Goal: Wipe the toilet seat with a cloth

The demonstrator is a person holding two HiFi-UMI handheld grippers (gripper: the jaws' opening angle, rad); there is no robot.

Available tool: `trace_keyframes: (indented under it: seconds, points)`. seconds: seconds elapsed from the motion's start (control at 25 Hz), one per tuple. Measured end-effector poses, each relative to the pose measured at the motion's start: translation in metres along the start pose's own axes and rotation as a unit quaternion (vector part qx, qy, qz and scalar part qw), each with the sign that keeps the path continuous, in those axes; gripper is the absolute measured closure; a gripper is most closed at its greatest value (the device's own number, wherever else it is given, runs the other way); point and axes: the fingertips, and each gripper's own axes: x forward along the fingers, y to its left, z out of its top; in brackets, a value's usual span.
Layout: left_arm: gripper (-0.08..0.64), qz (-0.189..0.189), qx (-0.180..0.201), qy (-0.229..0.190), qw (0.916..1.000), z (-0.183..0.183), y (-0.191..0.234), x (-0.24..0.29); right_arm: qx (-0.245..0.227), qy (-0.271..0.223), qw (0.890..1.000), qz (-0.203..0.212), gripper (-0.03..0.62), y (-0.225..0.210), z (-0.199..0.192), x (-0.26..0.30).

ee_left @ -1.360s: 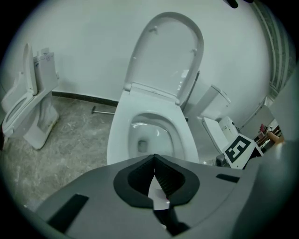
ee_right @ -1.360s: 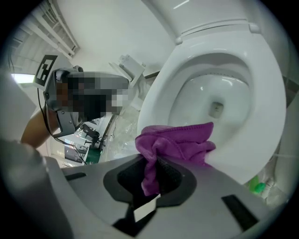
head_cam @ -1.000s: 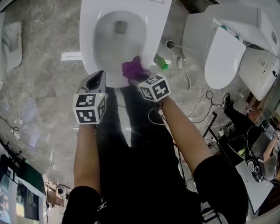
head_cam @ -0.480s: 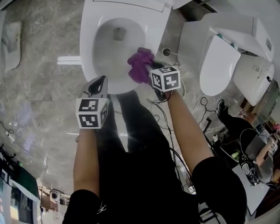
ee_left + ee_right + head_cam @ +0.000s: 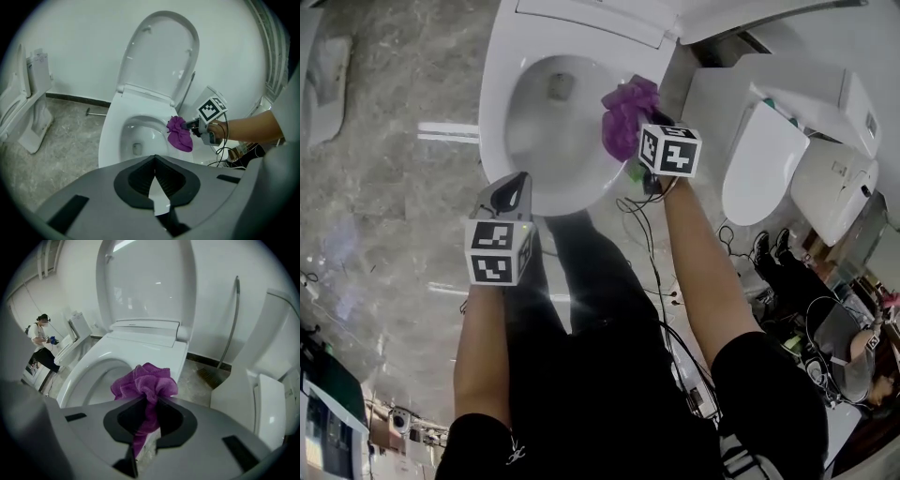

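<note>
Purple cloth [image 5: 145, 380]: bunched, long axis along right gripper [image 5: 146, 427], bunch forward at toilet seat [image 5: 502, 122] right rim; jaws clamped on its tail. Left gripper [image 5: 157, 187]: jaws together, empty.

Left gripper [image 5: 518, 180] jaws closed, empty, angled down; right gripper [image 5: 645, 133] arm outstretched, jaws clamping cloth [image 5: 625, 111].

The cloth [image 5: 627, 116] is purple, soft and nappy: a fuzzy towelling, crumpled into matt folds. The toilet seat [image 5: 494, 112] is smooth, glossy white, with highlights along its rim; the raised lid [image 5: 159, 56] has the same hard, plastic-like sheen. The floor [image 5: 384, 197] looks like polished grey marbled stone, faintly reflective. The left gripper [image 5: 154, 161] and right gripper [image 5: 149, 404] have matt grey plastic shells — with darker, dull recesses round the jaws.
</note>
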Motion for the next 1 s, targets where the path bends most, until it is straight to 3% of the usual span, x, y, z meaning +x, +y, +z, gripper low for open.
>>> trace_keyframes:
  seconds: [0.24,0.64,1.0]
  points:
    - [0.554,-0.003,-0.007,0.003,1.0,0.002,0.009,0.004,0.04,-0.025,0.999,-0.023,0.528,-0.021,0.038,0.015]
    - [0.554,-0.03,0.014,0.022,0.9992,0.003,0.001,0.016,0.037,-0.049,0.997,-0.049,0.528,-0.021,0.1,0.041]
    - [0.554,-0.027,0.012,0.019,0.9994,0.012,0.033,0.015,0.006,-0.059,0.997,-0.048,0.529,0.005,0.152,0.071]
